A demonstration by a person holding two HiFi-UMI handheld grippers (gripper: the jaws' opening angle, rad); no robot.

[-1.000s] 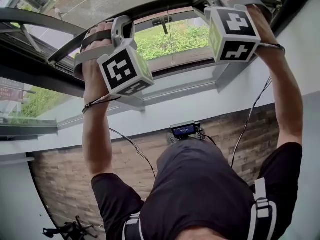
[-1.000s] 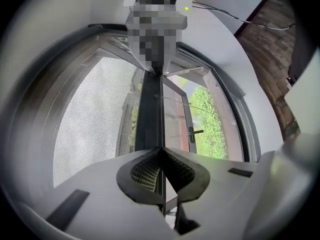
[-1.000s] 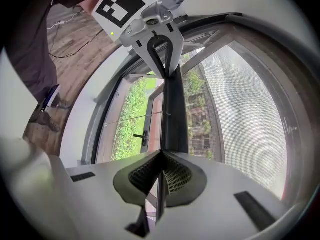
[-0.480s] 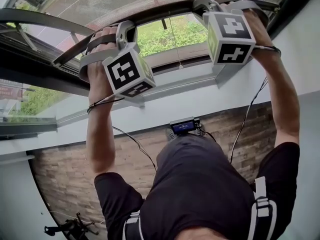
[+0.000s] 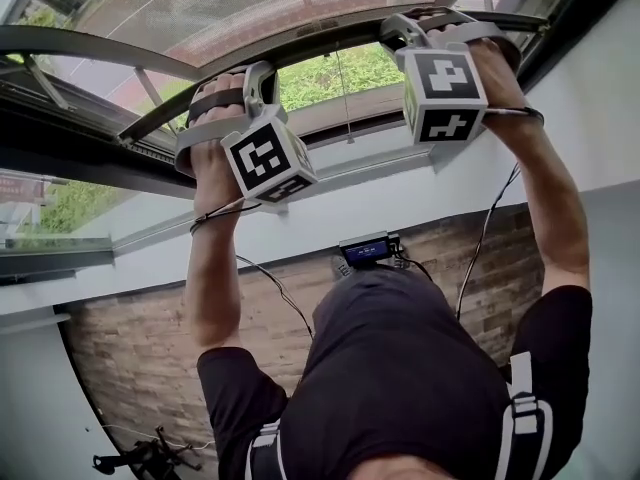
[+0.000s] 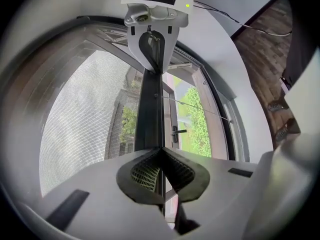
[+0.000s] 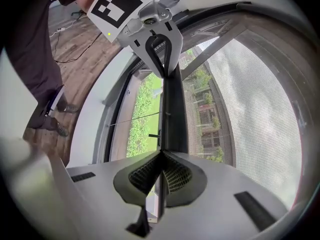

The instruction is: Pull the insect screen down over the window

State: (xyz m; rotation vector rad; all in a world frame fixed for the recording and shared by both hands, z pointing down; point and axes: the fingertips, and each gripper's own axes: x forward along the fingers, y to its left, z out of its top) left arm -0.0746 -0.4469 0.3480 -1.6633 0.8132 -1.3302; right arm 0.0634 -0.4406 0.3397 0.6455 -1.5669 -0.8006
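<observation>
Both arms up overhead, nearly straight. My left hand (image 5: 213, 158) and right hand (image 5: 497, 63) are wrapped round the handles, and the left sits lower in the head view than the right. The marker cubes (image 5: 268, 158) face back at the head camera. Both claws point at the window, tilted a bit downward.

Head view only: the arms, the dark shirt, the floor (image 5: 130, 353), a small display unit (image 5: 367, 252) at the waist with cables running off it. The screen bar (image 5: 330, 30) reads as a dark arc across the top, with mesh (image 5: 200, 8) beyond it and uncovered glass with greenery on the near side. So the insect screen is part way down. The jaw tips are not visible here because the hands and cubes cover them.

The gripper views fill that in.

Left gripper view: left claw (image 6: 161, 151) is closed down on the screen bar, ribbed pads pinching its edge with no gap visible. The other claw is clamped further along the same bar. Mesh is left of the bar. The window handle (image 6: 176, 131) and a thin cord (image 6: 200, 109) are to its right.

Right gripper view: right claw (image 7: 161, 153) is the same, pads pinched onto the bar edge. Mesh is on the right, greenery on the left.
</observation>
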